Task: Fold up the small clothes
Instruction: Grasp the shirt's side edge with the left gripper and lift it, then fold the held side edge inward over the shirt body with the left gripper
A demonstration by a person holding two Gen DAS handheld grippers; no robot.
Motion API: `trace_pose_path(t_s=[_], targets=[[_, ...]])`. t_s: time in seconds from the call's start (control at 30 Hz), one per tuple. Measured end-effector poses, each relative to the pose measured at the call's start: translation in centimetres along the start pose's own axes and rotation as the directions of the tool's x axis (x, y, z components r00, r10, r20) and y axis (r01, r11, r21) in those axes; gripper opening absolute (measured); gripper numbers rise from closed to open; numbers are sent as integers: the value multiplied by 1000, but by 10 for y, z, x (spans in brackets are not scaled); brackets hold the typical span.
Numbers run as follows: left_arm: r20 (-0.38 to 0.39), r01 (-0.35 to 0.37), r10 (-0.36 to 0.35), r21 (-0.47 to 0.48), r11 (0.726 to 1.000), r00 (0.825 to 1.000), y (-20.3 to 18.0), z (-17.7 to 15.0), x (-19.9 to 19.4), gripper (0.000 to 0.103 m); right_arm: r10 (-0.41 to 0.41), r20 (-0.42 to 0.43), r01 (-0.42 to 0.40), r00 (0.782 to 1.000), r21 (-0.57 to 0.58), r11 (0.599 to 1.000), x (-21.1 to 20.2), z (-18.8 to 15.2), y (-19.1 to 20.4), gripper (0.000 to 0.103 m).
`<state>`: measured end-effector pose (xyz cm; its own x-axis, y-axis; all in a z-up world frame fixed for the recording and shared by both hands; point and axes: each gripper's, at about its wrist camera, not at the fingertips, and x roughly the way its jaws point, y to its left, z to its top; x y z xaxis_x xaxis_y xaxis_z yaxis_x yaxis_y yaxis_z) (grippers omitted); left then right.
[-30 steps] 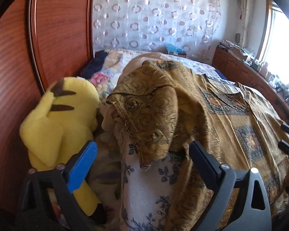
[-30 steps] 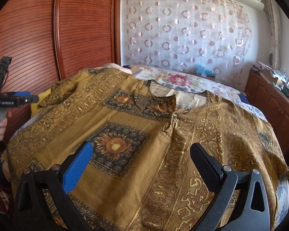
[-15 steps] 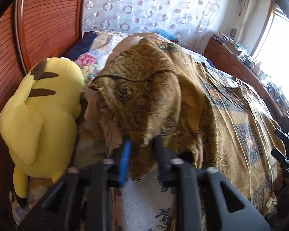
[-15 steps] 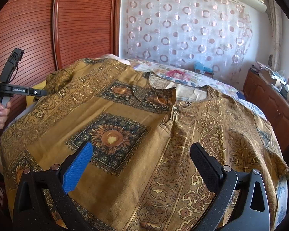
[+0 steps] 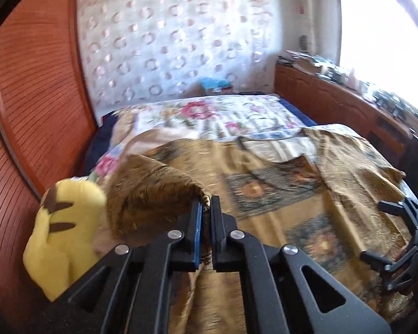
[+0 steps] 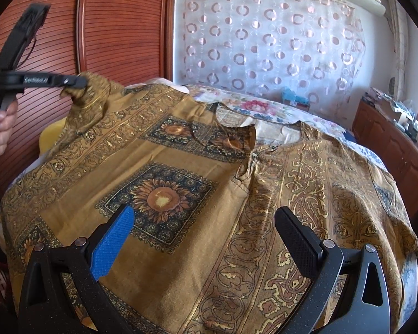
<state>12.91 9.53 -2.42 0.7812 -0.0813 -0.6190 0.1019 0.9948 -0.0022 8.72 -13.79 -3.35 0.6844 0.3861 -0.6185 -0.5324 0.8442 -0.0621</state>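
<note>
The left gripper point(image 5: 205, 208) is clamped on the sleeve point(image 5: 156, 192) of the gold patterned shirt point(image 6: 209, 194). In the left wrist view the two fingers stand almost together at lower centre, with a fold of gold fabric pinched between the pads. The raised sleeve bulges to the left of the fingers, just beside the yellow plush toy point(image 5: 64, 228) at lower left.

In the right wrist view the same gripper point(image 6: 79, 82) appears at upper left, held by a hand point(image 6: 0, 128) at the left edge. Its tip holds the sleeve end lifted above the rest of the garment.

The right gripper point(image 6: 206, 236) is open. Its blue pad point(image 6: 112, 243) and black pad point(image 6: 296, 245) stand wide apart at the bottom of the frame, with nothing between them. Whether they touch the shirt below cannot be determined.

The shirt lies spread, front up, across the bed point(image 5: 209, 117), filling the middle of both views. Its neckline sits at centre frame in the right wrist view. The floral bedcover shows beyond the collar.
</note>
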Motion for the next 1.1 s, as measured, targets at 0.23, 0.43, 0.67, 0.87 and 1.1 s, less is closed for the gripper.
trace_pose_path(t_s=[0.23,0.43,0.67,0.87,1.1], targets=[[15,72,-72,3,997,997,1,-4,-22,51,1,5,-1,1000,2,1000,0,-1,1,102],[-36,-30,27,-75,997,999,40,-19,-9,55,1,6,-1,1000,5,1000,0,-1,1,102],[-151,-81,59,-145,986,987,71,-43,42,55,14,-2,-14,1000,5,1000,1,-1,-1,102],[-124,-72,49,-189,979,991,78,-42,50,54,100,-1,-100,995,0,995,0,10,2,102],[-95,-77,67,-105,991,993,67,-15,46,46,109,20,-109,994,7,994,-5,9,11,102]])
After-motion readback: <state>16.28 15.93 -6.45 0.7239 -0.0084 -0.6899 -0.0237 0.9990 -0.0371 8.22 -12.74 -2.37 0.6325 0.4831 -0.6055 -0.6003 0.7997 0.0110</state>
